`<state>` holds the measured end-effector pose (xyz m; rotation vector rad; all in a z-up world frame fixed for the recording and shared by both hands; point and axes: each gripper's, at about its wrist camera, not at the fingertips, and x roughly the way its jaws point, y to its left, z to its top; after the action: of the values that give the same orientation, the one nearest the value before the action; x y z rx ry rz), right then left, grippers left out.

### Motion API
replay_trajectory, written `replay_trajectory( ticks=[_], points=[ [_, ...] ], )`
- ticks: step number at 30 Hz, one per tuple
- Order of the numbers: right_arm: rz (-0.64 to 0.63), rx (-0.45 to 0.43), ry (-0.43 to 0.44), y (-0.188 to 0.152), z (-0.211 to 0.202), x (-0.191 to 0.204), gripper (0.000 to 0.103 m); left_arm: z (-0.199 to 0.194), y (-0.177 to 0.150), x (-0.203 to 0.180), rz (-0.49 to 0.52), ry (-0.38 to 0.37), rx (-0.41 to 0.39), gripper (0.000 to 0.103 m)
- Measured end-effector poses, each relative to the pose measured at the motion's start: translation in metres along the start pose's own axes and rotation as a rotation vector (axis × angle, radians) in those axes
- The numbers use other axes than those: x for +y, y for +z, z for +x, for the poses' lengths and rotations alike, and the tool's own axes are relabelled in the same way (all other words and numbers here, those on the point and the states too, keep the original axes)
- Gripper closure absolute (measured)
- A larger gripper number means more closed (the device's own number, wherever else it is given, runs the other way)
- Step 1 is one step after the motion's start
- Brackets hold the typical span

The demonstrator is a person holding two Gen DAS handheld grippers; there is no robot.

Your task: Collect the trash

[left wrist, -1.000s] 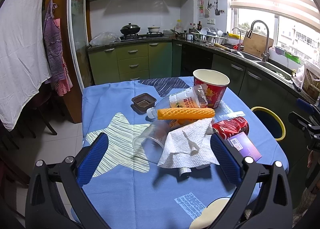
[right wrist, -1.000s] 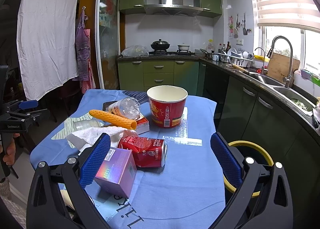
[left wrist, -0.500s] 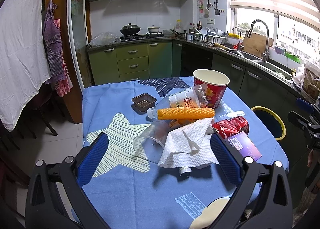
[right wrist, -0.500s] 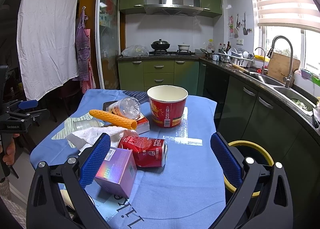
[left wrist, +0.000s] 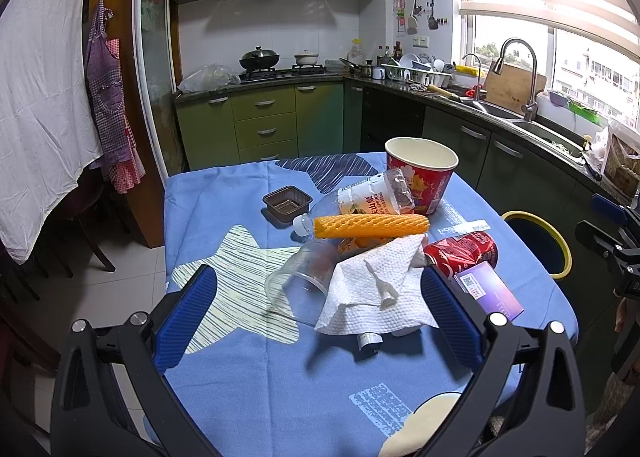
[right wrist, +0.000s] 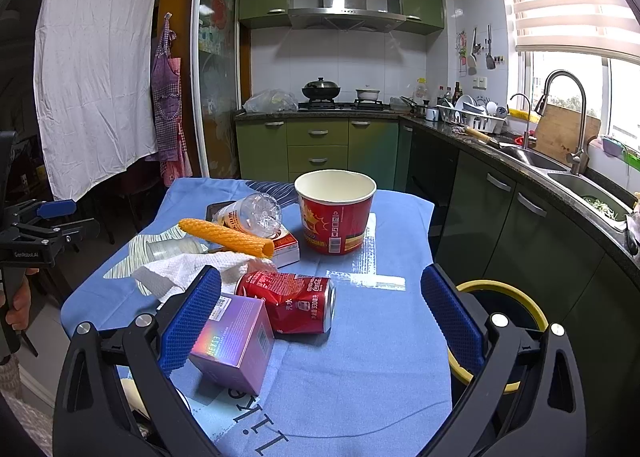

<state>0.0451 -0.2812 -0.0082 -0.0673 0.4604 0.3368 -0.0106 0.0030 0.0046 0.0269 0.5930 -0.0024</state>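
Trash lies on a blue-clothed table [left wrist: 224,197]: a white paper towel [left wrist: 376,289], a clear plastic cup [left wrist: 298,285] on its side, an orange foam net tube [left wrist: 370,226], a crushed plastic bottle [left wrist: 374,197], a red paper bucket [left wrist: 420,173], a crushed red can [right wrist: 294,301], a purple box [right wrist: 234,341] and a brown tray [left wrist: 287,202]. My left gripper [left wrist: 318,313] is open and empty above the table's near edge, before the towel. My right gripper [right wrist: 320,321] is open and empty, over the can and box.
A black bin with a yellow rim [right wrist: 504,305] stands on the floor right of the table; it also shows in the left wrist view [left wrist: 538,243]. A kitchen counter with a sink [right wrist: 560,173] runs along the right wall. A chair [left wrist: 80,233] stands left of the table.
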Motion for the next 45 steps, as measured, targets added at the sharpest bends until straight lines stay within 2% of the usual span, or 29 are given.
replay_trajectory(
  ticks=[15, 21, 27, 31, 37, 45],
  points=[
    [0.006, 0.004, -0.002, 0.000, 0.004, -0.002, 0.004, 0.006, 0.003, -0.001, 0.013, 0.010, 0.000, 0.006],
    [0.023, 0.018, -0.005, 0.003, 0.014, -0.012, 0.004, 0.023, 0.017, 0.003, 0.019, 0.028, 0.000, 0.006],
    [0.032, 0.053, 0.046, 0.024, 0.034, -0.024, 0.004, 0.054, 0.043, 0.007, 0.050, 0.062, 0.003, 0.006],
    [0.046, 0.106, 0.094, 0.051, 0.057, -0.039, 0.004, 0.081, 0.069, 0.011, 0.070, 0.090, -0.013, 0.006],
    [0.037, 0.290, 0.129, 0.106, 0.120, -0.051, 0.004, 0.130, 0.106, 0.019, 0.056, 0.106, -0.014, 0.006],
    [0.058, 0.465, 0.104, 0.167, 0.209, -0.063, 0.004, 0.195, 0.122, 0.033, 0.045, 0.147, 0.002, 0.006]
  ],
)
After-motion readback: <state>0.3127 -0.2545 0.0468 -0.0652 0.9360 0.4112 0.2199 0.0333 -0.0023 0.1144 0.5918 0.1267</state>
